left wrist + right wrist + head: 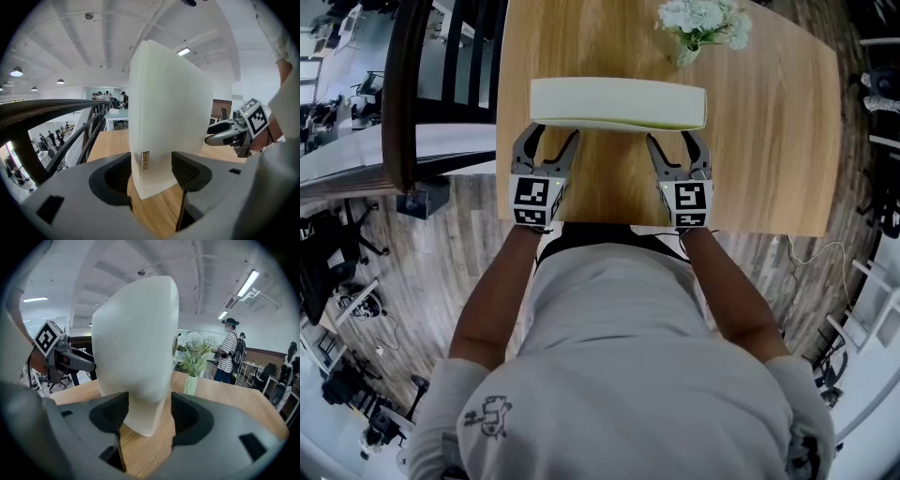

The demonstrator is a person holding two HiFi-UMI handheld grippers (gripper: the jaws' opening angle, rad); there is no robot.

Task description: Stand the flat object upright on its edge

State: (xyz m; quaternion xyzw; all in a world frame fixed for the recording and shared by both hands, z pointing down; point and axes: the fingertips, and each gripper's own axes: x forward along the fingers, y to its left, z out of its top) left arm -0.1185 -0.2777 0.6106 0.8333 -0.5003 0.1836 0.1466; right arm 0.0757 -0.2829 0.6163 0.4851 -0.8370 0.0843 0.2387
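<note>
**Item:** white slab (pixel 619 101), flat and rounded at the corners. It is standing upright on its long edge across the middle of the wooden table (pixel 769 141), in the upper half of the head view.

**Left gripper** (pixel 553 136): it is sitting at the slab's near face, at the left end. Its fingers are spreading wide and gripping nothing. The slab's lower left corner is showing between them in the left gripper view.

**Right gripper** (pixel 680 139): it is sitting at the near face, at the right end. Its fingers are likewise standing wide, with the slab's lower corner showing between them and a gap on one side.

Whether any fingertip is touching the slab cannot be told.

**Also present:**
- A vase of white flowers (pixel 701 26) is standing at the upper right, apart from the slab.
- A dark railing (pixel 398 94) is running down the upper left.
</note>
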